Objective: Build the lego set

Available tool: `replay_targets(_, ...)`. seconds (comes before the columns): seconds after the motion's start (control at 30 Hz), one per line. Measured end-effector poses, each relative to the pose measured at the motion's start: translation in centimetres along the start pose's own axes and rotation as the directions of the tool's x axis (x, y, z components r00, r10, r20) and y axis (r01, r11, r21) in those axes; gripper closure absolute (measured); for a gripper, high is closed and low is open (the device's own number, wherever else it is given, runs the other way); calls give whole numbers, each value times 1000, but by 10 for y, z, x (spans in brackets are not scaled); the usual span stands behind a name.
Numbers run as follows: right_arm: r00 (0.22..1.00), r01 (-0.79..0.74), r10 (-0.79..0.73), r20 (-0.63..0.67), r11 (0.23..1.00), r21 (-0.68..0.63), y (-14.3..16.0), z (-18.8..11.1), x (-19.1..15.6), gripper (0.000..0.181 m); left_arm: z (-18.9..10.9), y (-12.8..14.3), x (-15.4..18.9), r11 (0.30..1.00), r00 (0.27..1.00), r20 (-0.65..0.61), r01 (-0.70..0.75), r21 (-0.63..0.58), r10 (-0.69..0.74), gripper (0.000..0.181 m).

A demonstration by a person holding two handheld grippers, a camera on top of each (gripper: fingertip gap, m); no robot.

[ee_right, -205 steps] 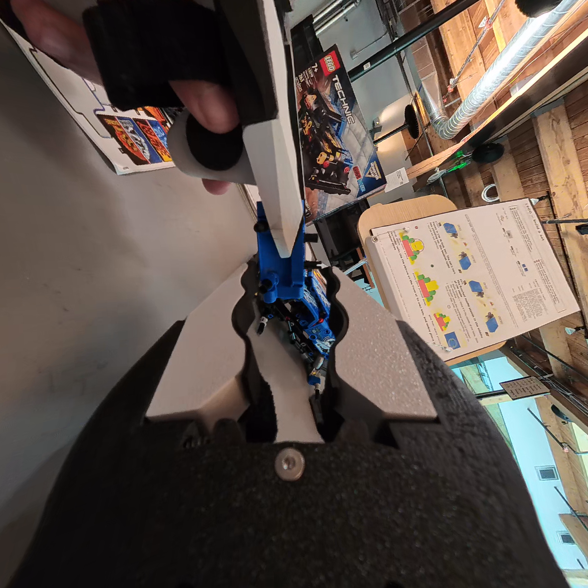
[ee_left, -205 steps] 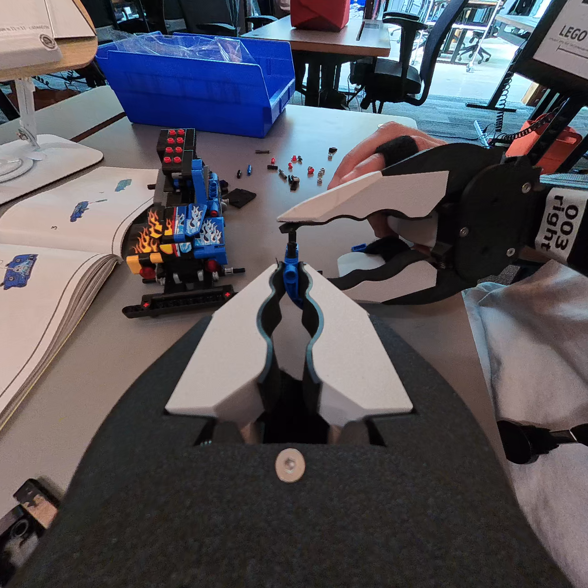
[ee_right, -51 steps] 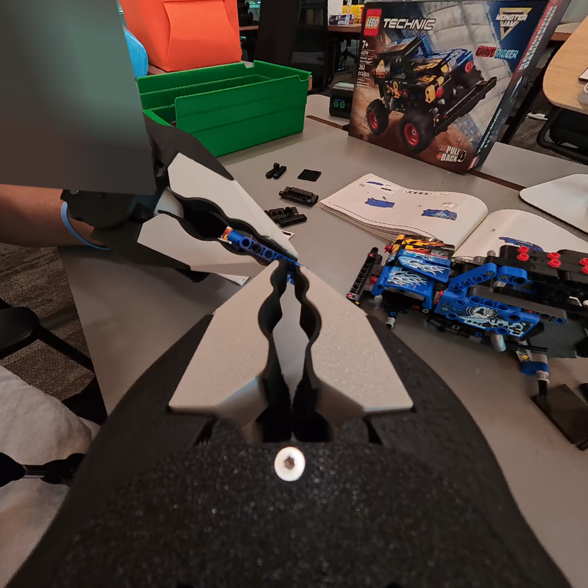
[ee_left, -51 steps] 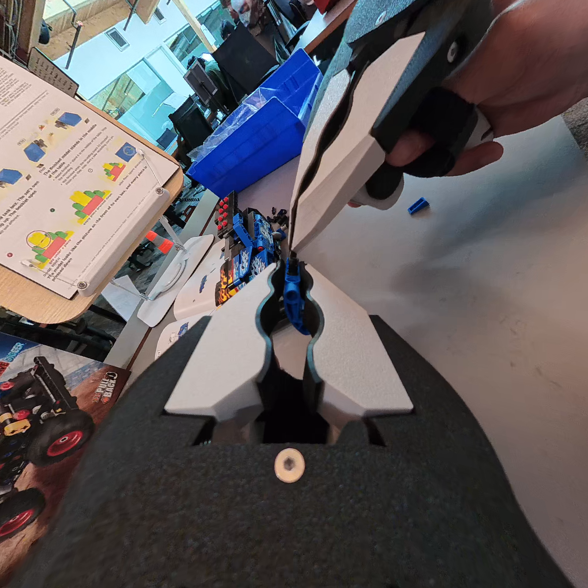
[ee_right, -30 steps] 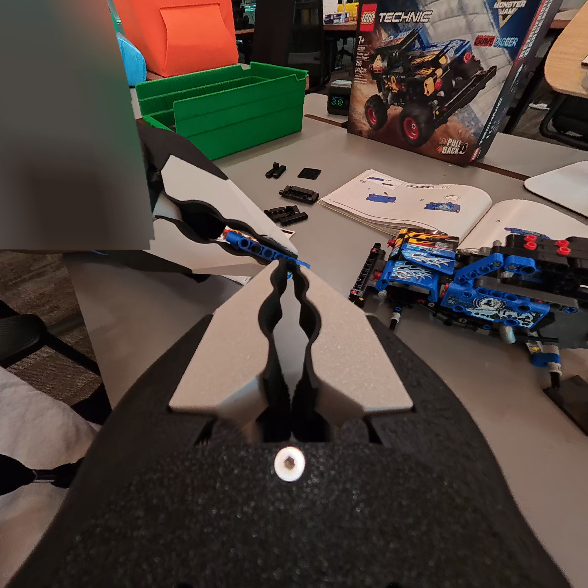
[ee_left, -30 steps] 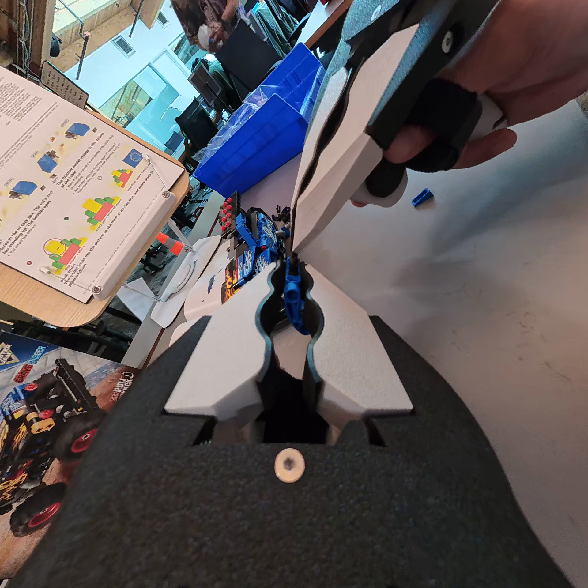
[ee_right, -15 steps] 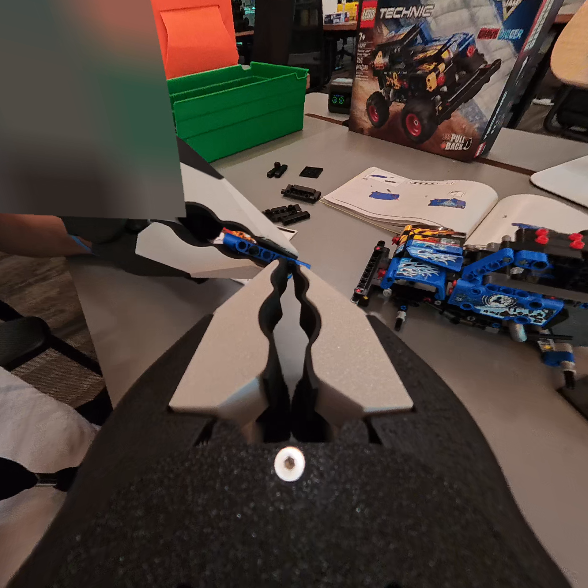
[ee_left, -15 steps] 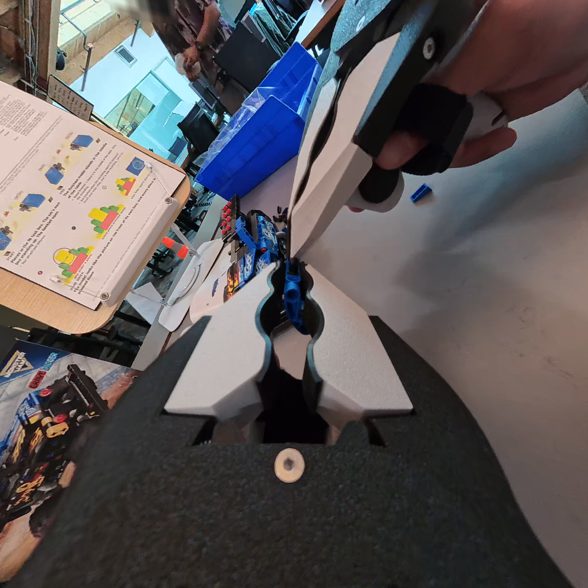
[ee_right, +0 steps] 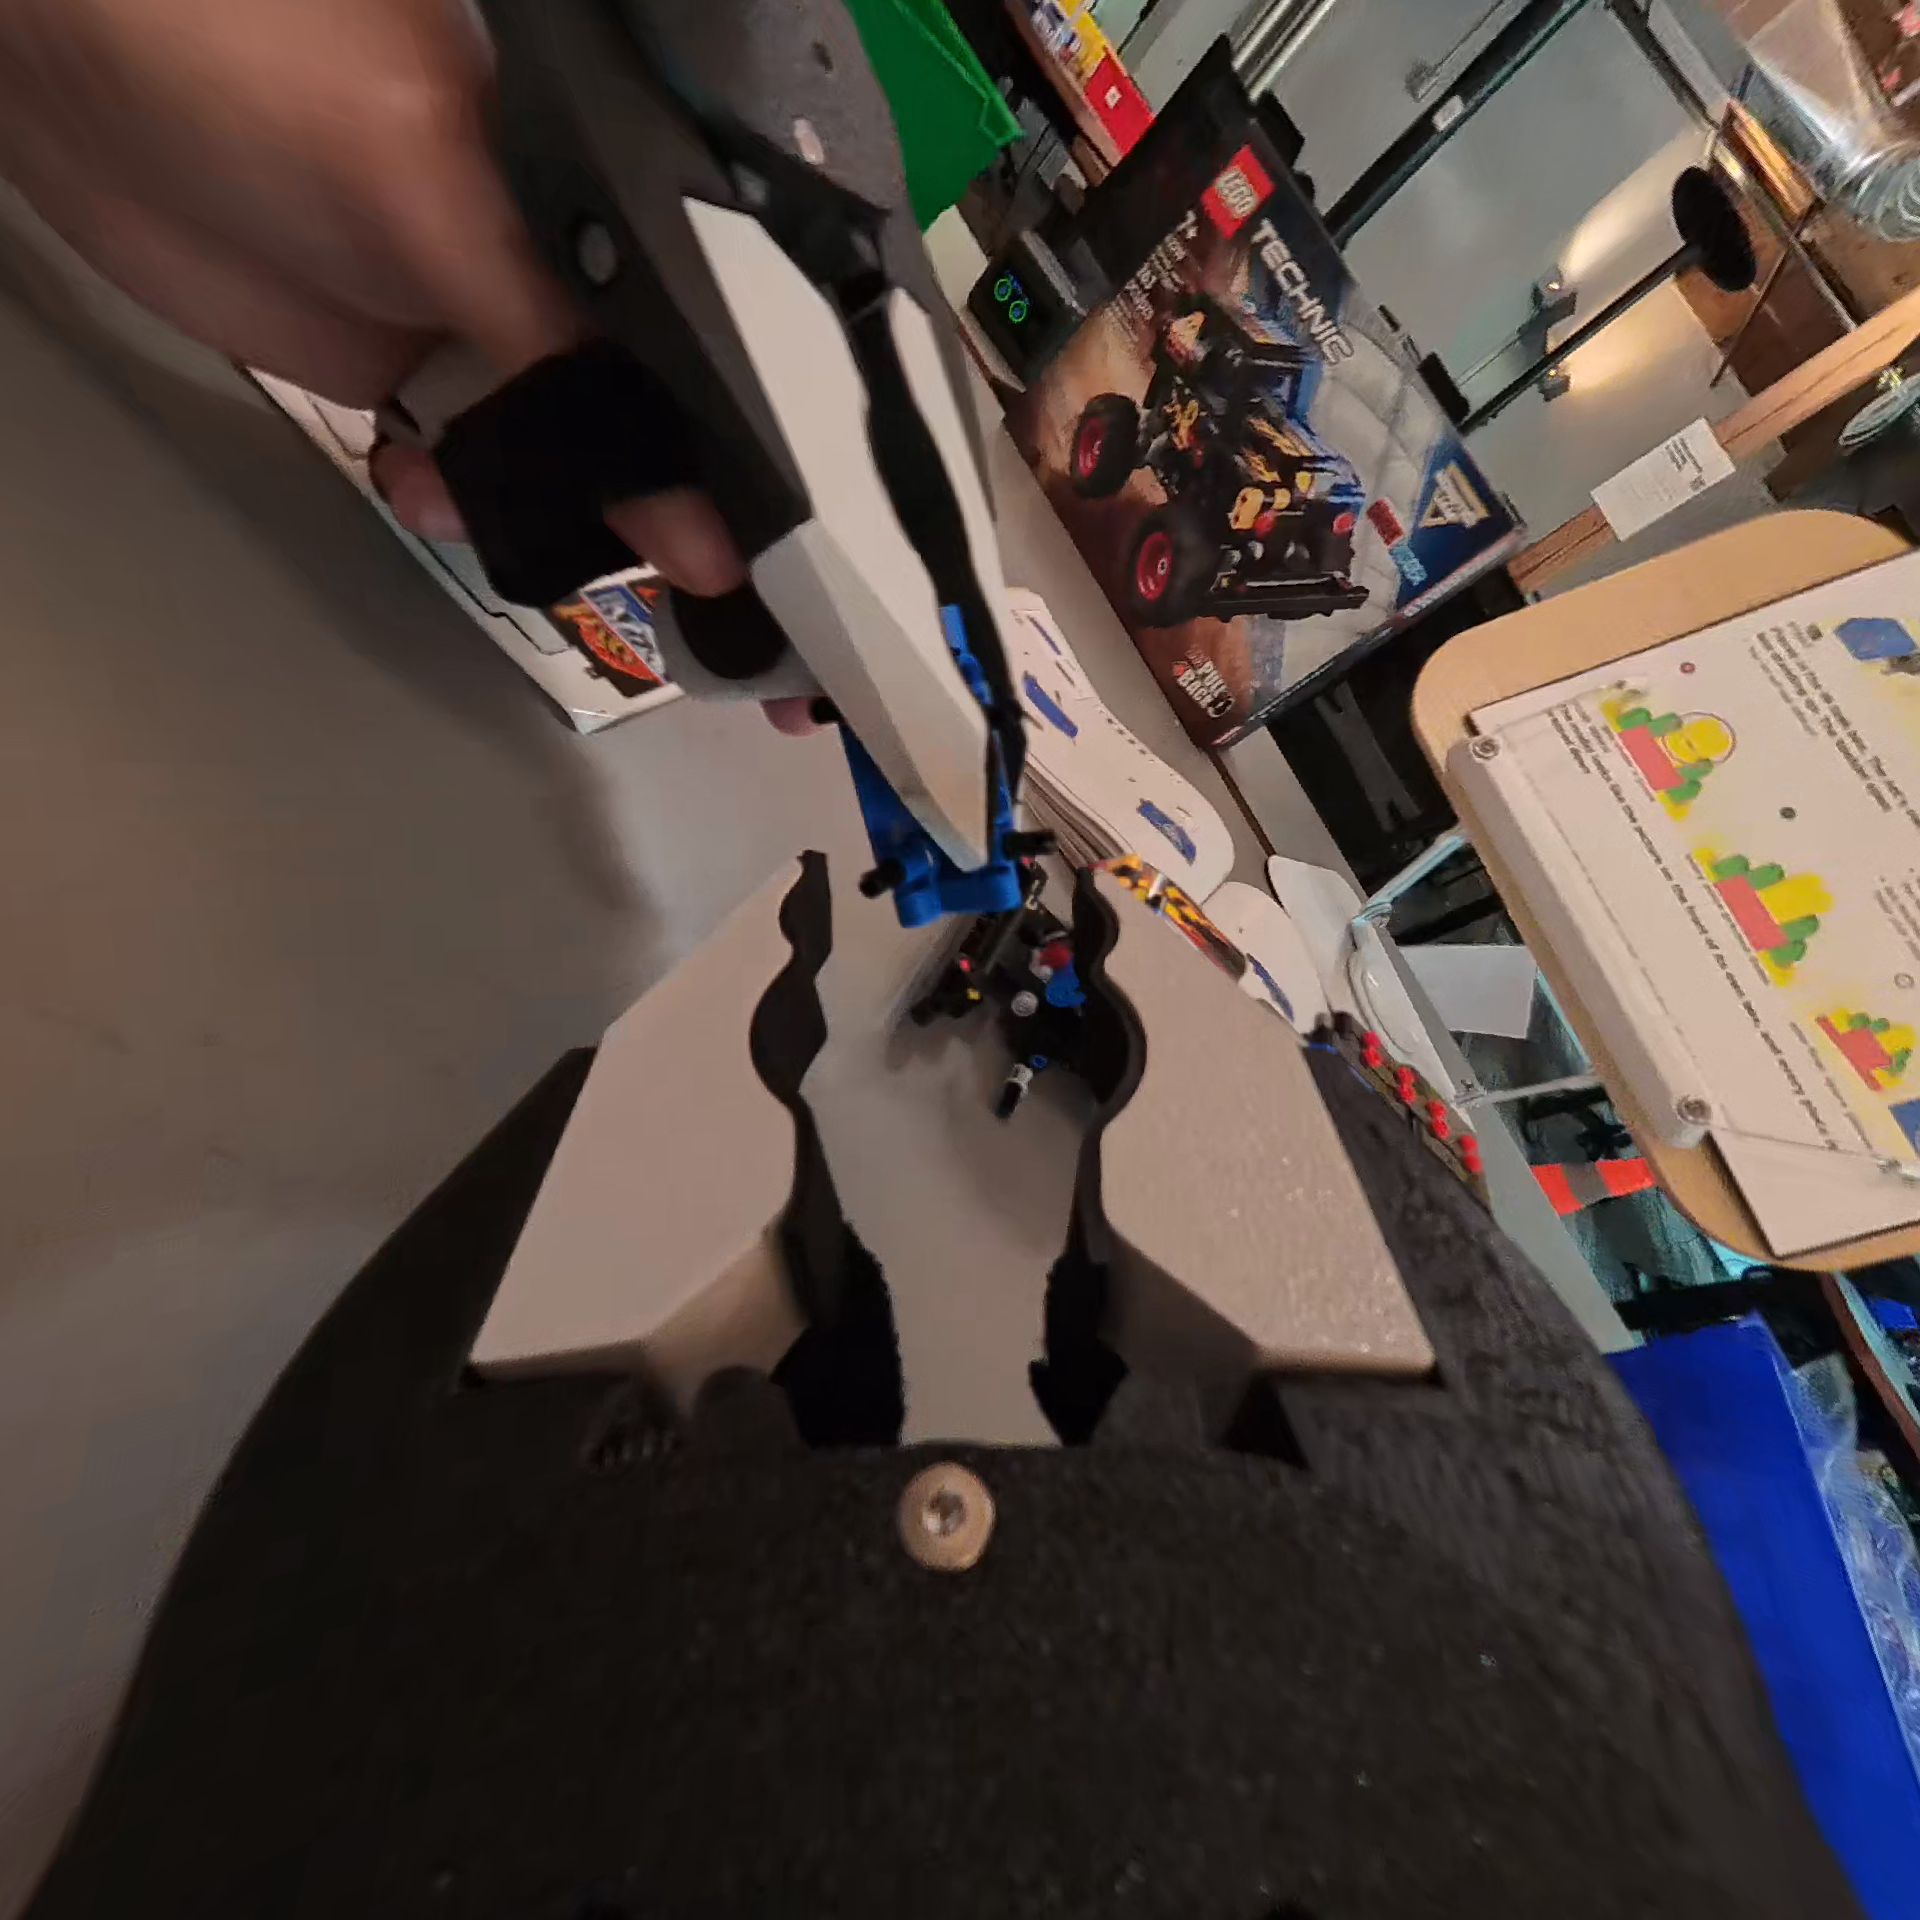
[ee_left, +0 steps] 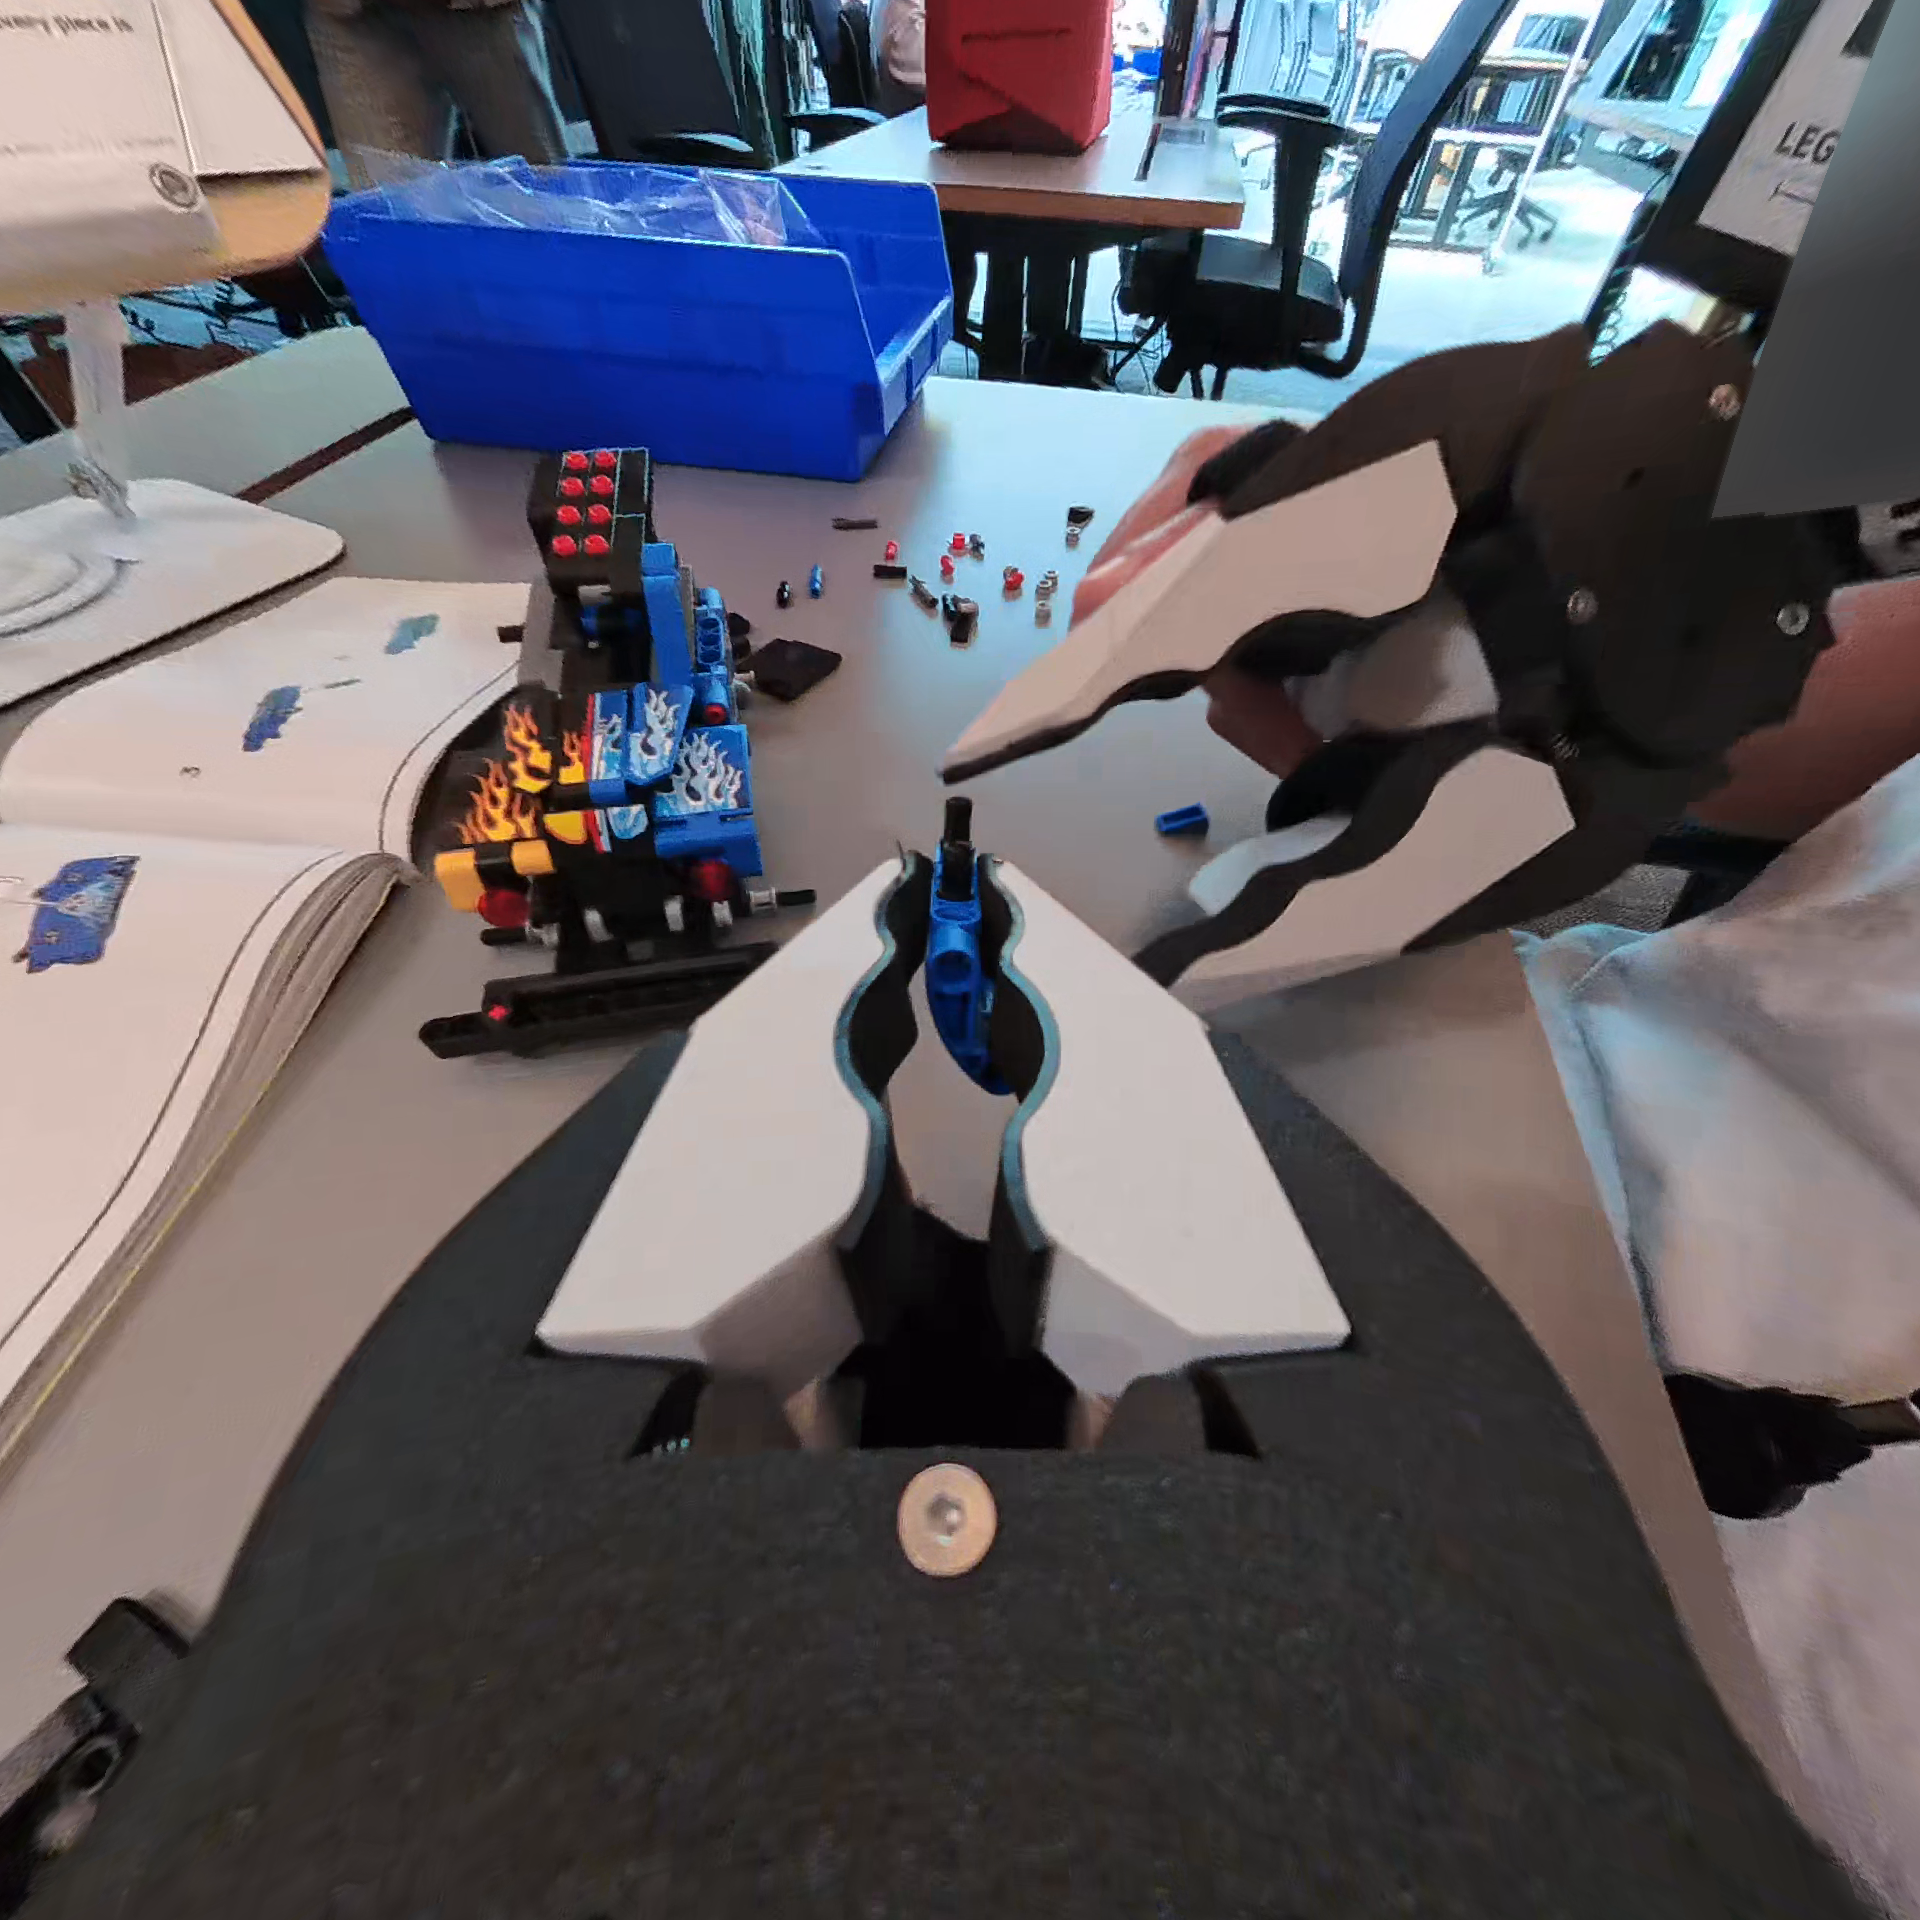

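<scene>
Left tool (ee_left: 948, 868) is clamping a blue Technic beam (ee_left: 958, 961), long axis running out along its fingers, a black pin (ee_left: 956, 821) sticking off the far tip. Right tool (ee_left: 1049, 873) is gaping wide and empty just right of the pin, upper finger (ee_left: 1195, 613) tipped above it. Truck model (ee_left: 613, 748) is sitting on the bench (ee_left: 1039, 447), left of the beam.
</scene>
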State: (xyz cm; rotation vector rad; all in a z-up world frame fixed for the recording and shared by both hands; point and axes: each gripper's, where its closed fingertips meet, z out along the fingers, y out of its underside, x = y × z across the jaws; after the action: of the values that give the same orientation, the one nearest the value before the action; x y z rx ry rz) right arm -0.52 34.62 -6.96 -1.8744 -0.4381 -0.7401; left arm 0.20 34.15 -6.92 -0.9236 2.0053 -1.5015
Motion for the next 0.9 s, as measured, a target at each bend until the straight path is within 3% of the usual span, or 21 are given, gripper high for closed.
replay_targets(0.43,999,-13,14,-29,1000,9,-1,3,-7,139,3,2,9,999,998,-43,52,-4,-52,176)
replay_targets(0.5,999,-43,43,2,999,18,-1,1,-6,142,3,1,10,1000,999,-52,-11,-5,11,175)
replay_targets(0.57,979,-188,183,86,981,51,-8,-9,-3,143,1,0,13,993,991,-62,-119,-13,118,175)
replay_targets(0.63,907,-371,352,230,928,44,-11,-19,-4,145,-5,-7,8,972,972,-19,-234,16,234,175)
replay_targets(0.73,687,-654,608,399,756,-26,-13,-24,2,140,-9,-14,10,923,924,29,-383,29,382,176)
replay_targets(0.83,514,-776,690,510,628,-68,-12,-27,7,140,-11,-22,24,882,885,38,-466,75,465,176)
replay_targets(0.9,499,-778,655,568,627,-40,-16,-32,7,147,-12,-28,35,897,903,-1,-427,114,430,176)
